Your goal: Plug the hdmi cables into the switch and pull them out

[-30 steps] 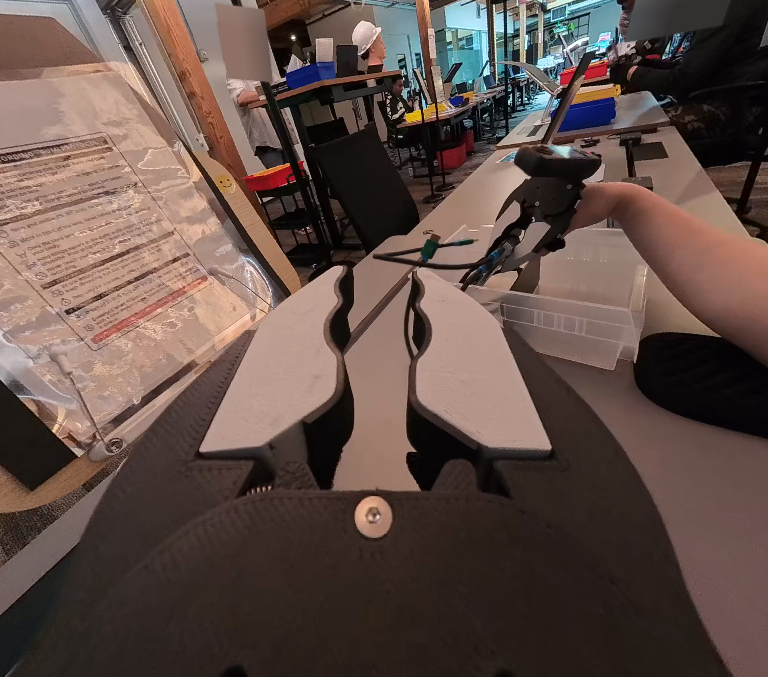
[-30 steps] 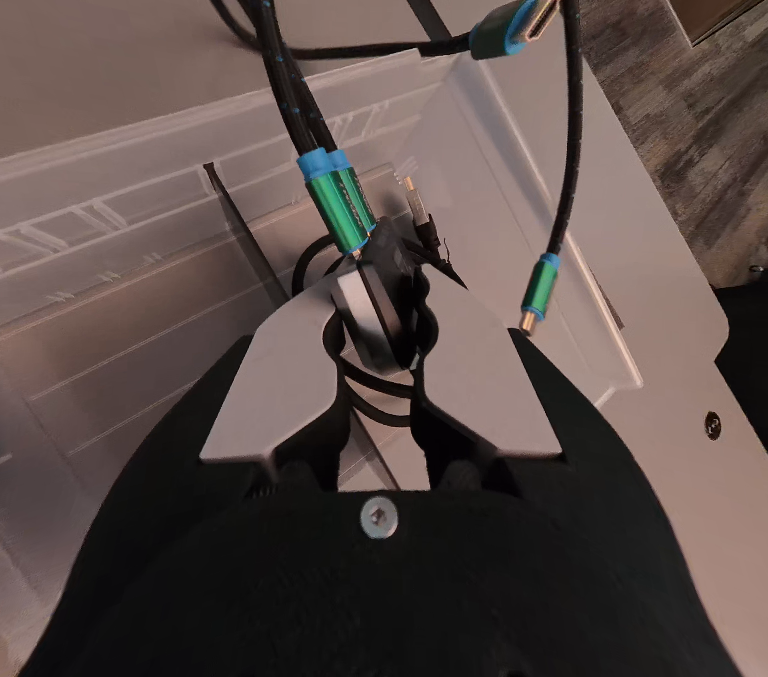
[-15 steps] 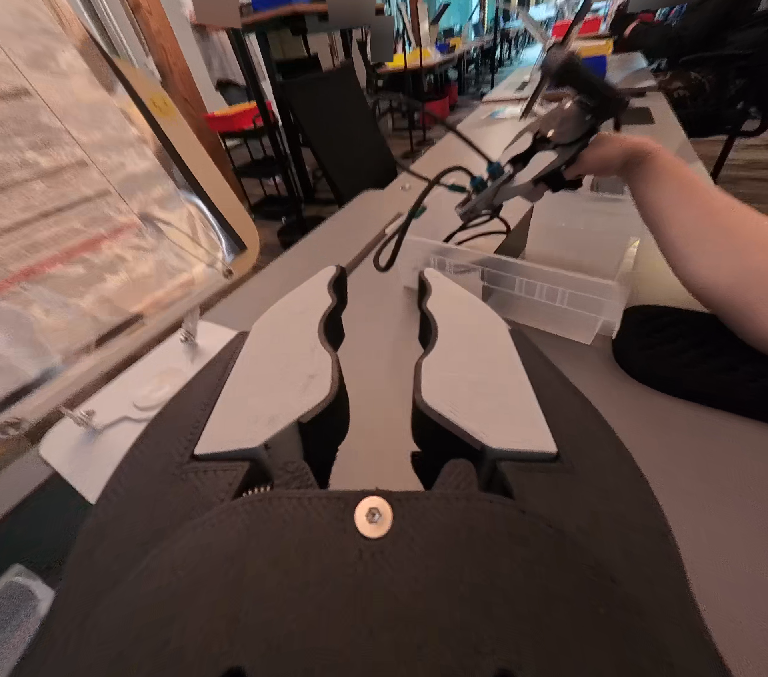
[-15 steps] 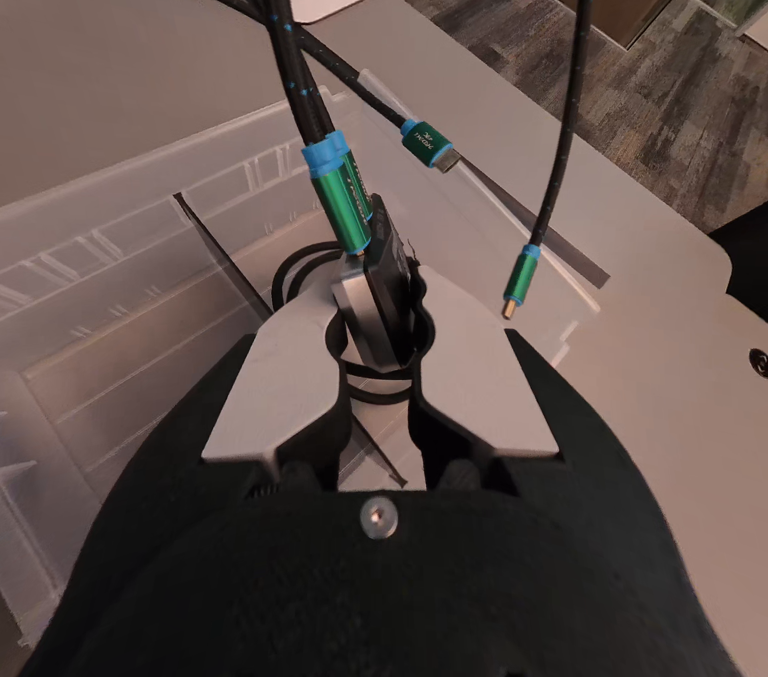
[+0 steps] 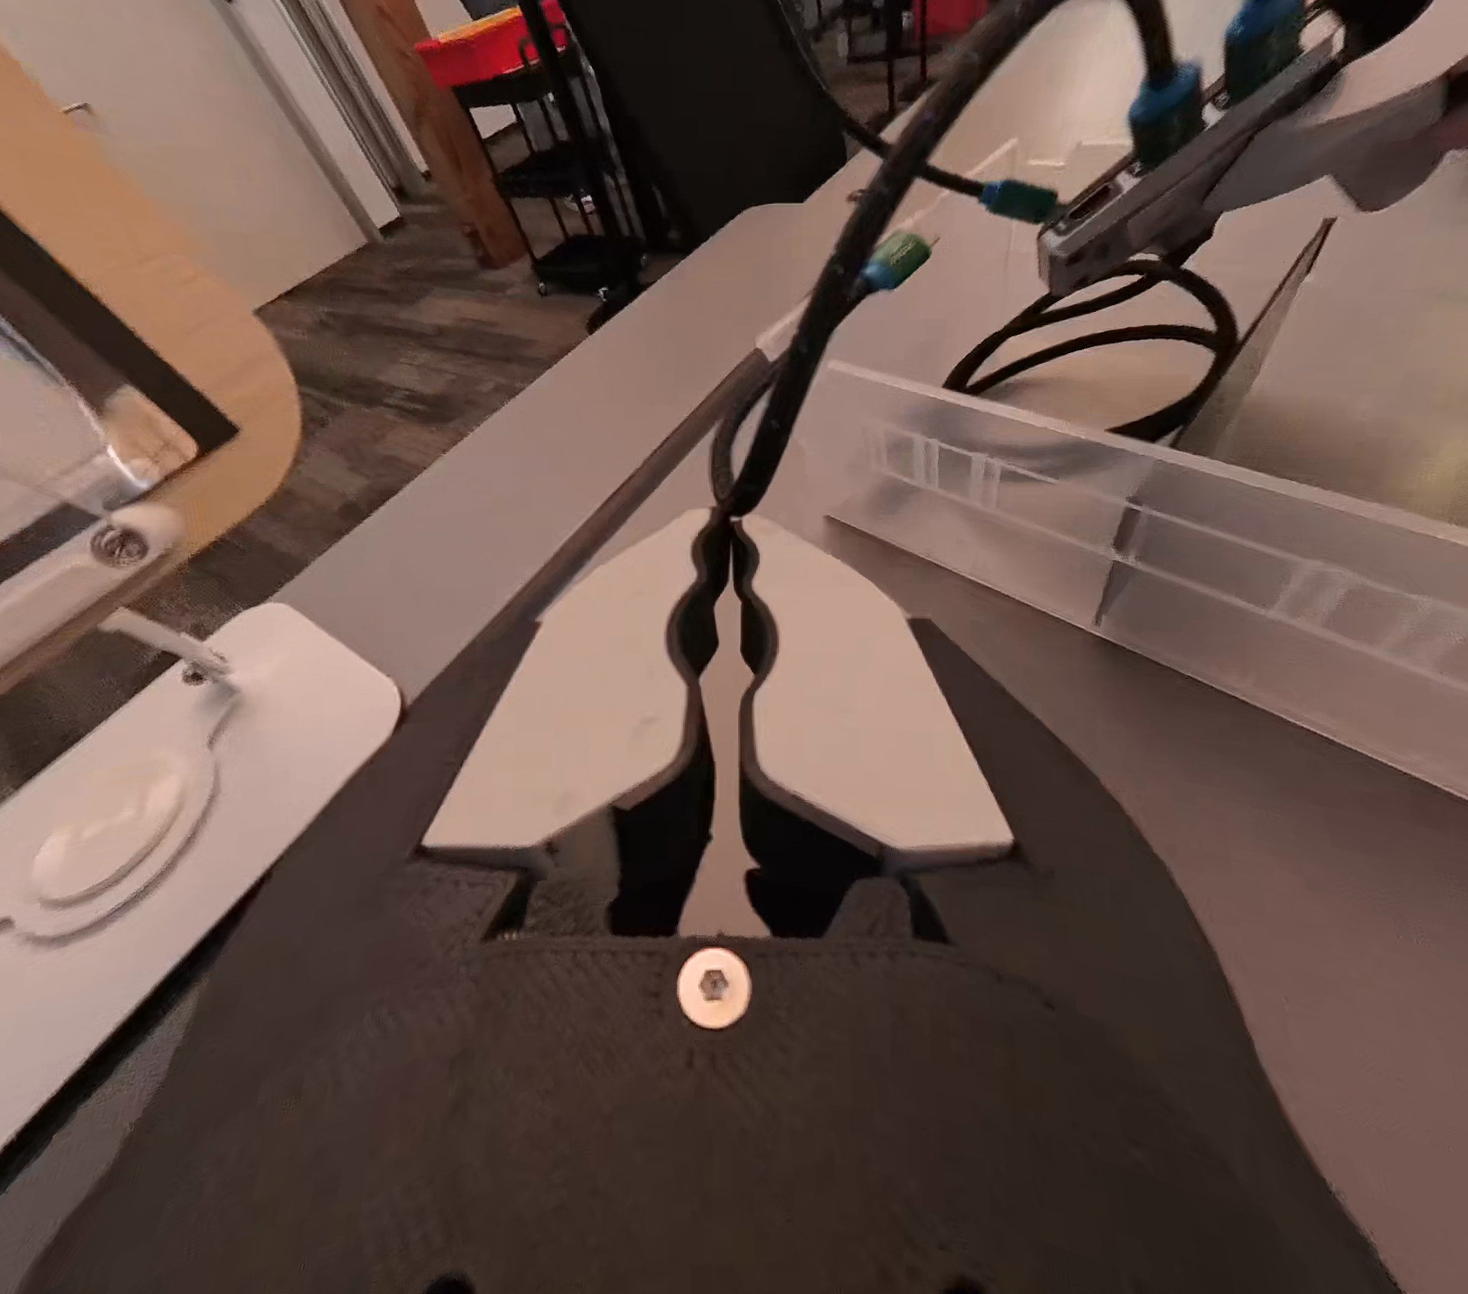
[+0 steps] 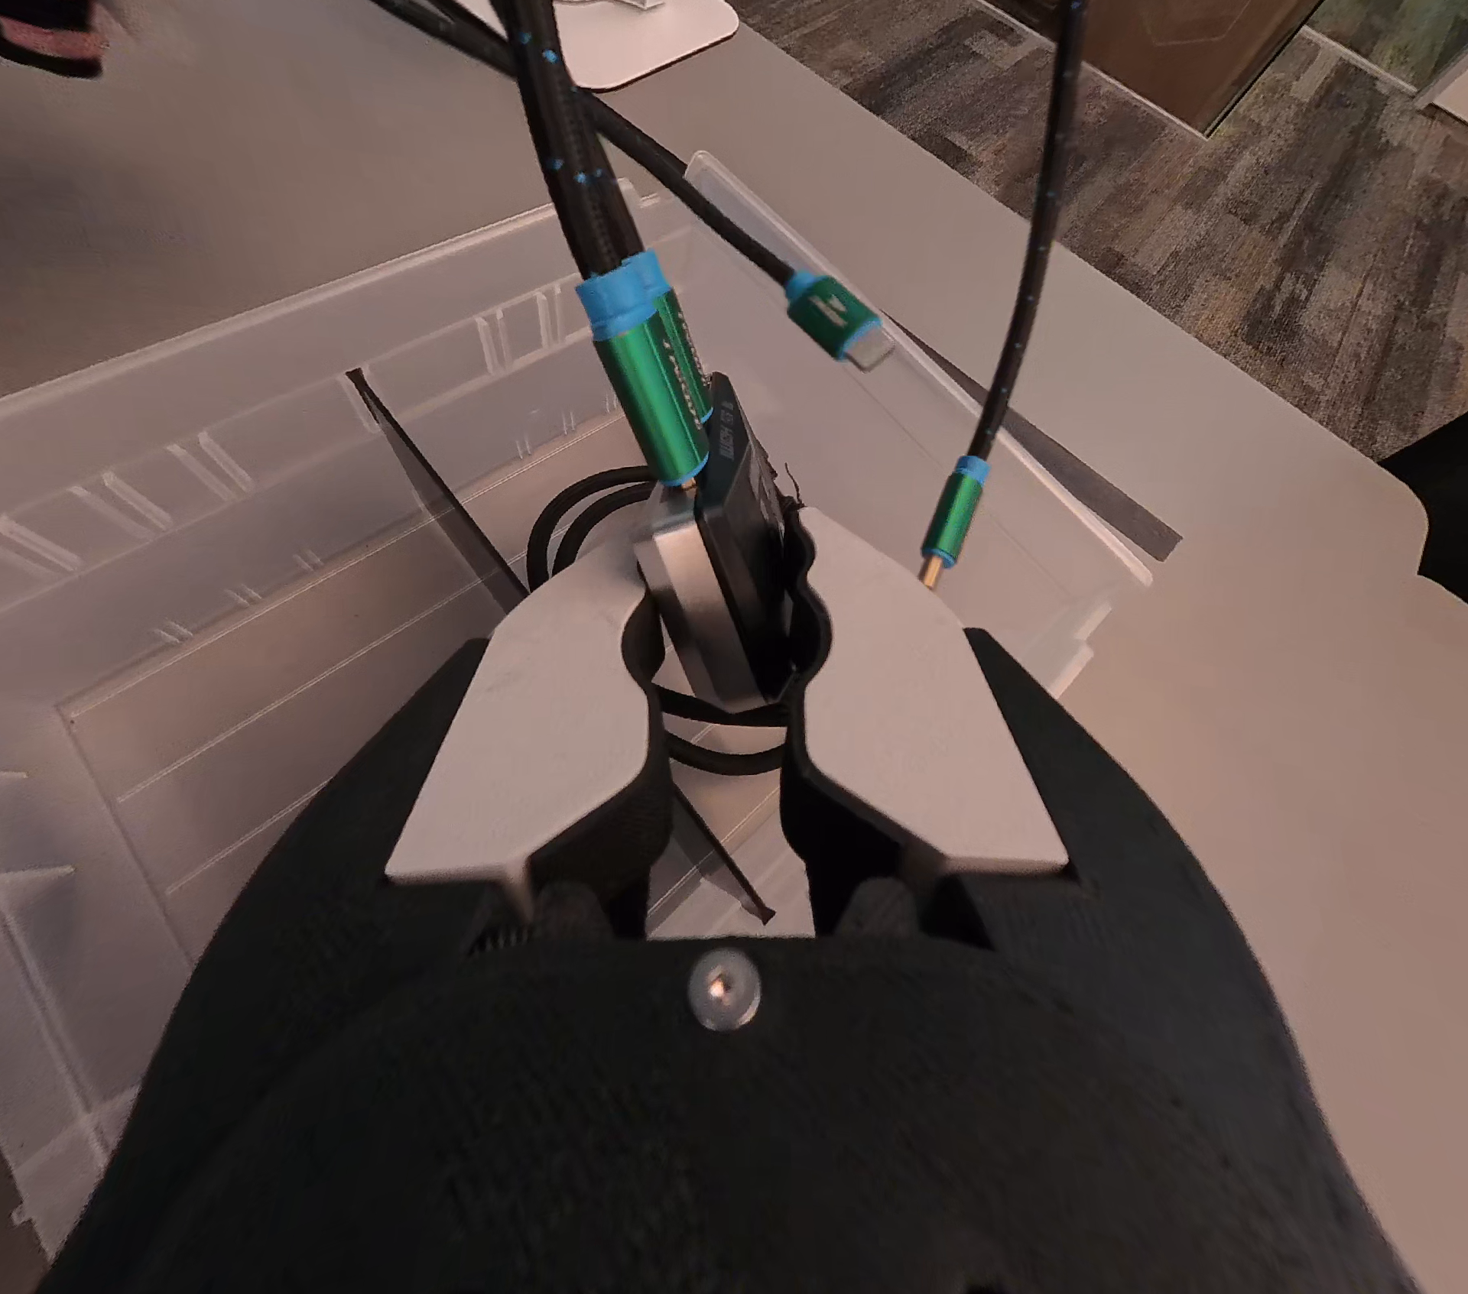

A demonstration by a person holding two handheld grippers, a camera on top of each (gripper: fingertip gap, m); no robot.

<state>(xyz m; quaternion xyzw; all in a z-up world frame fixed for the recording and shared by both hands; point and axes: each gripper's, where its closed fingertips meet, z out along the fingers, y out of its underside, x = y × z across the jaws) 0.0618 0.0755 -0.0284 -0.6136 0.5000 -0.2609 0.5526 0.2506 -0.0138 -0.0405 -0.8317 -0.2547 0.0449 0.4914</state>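
Note:
My left gripper (image 5: 727,525) is shut on a black braided HDMI cable (image 5: 782,398) at its fingertips, low over the grey table (image 5: 516,462). The cable arcs up to the right to blue-and-green plugs (image 5: 1168,104) seated in the grey switch (image 5: 1152,208). My right gripper (image 6: 727,581) is shut on the switch (image 6: 739,541) and holds it above a clear plastic bin (image 6: 238,462). Two green plugs (image 6: 651,398) sit in the switch. Two free plugs (image 6: 834,319) (image 6: 953,517) hang loose beside it.
The clear bin (image 5: 1112,541) stands just right of my left gripper, with a black cable coil (image 5: 1112,335) inside. A white stand base (image 5: 159,740) is at the left. A black chair (image 5: 675,25) and a red bin (image 5: 492,49) stand beyond the table edge.
My left gripper moved forward toward the bin and closed on the cable. My right gripper lifted the switch and cables higher and now appears much closer to the left gripper.

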